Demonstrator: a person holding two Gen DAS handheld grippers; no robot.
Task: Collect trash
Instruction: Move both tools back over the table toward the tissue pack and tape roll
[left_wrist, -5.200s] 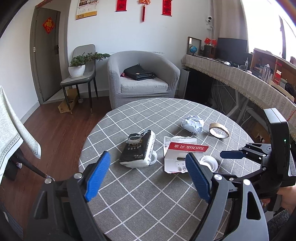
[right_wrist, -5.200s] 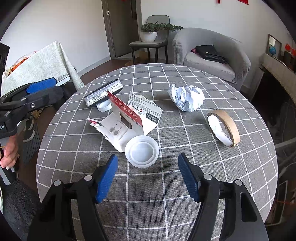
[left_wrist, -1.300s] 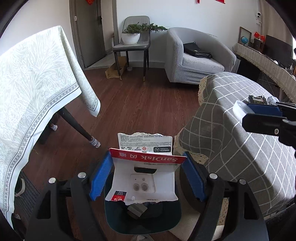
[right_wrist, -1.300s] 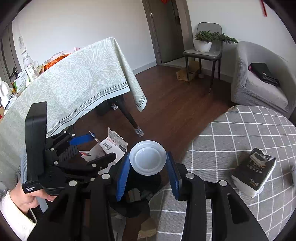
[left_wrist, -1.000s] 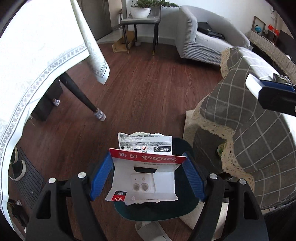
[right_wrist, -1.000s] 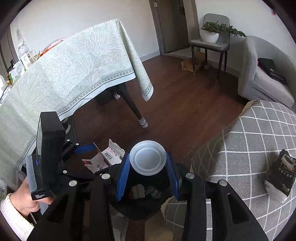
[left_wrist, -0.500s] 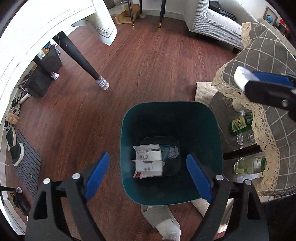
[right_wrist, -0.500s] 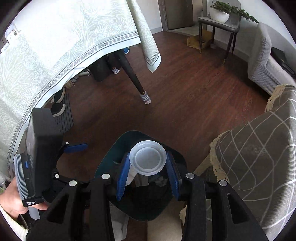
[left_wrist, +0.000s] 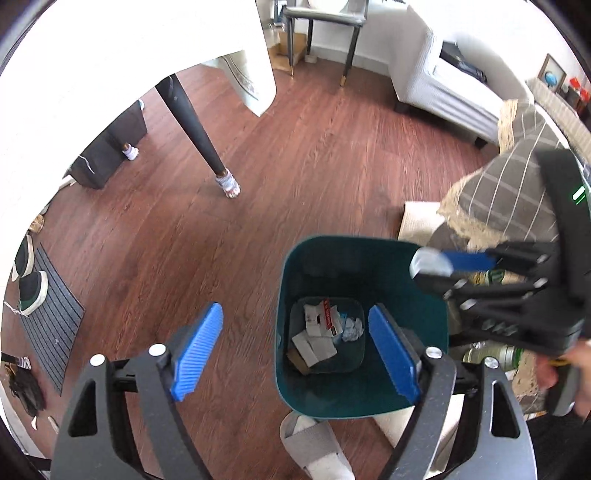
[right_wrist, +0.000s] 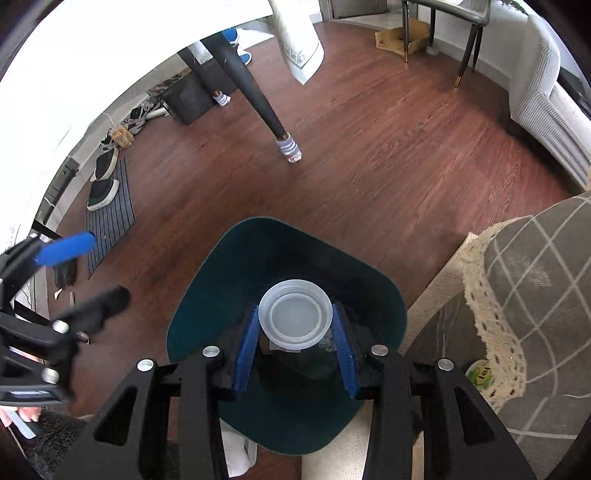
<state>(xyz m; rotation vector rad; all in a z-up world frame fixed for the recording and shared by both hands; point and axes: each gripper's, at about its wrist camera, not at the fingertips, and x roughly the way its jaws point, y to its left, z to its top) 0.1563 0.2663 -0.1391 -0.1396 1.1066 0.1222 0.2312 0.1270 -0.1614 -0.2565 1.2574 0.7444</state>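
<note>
The right gripper (right_wrist: 294, 338) hangs directly over the dark teal trash bin (right_wrist: 207, 314), its blue pads pinched against the rim of a round white plastic lid (right_wrist: 294, 318). The left gripper (left_wrist: 295, 350) hovers at the near left of the bin (left_wrist: 369, 391), fingers spread wide with nothing between them. Down on the bin's floor lies the torn SanDisk card packaging (left_wrist: 321, 317) beside a crumpled wad of paper (left_wrist: 351, 327). The bin stands on a wooden floor (left_wrist: 295, 166), just beside the checked tablecloth (right_wrist: 546, 266) on the right.

Reddish wood floor (left_wrist: 295, 155), pale armchair (left_wrist: 450, 85), draped table (right_wrist: 110, 55).
</note>
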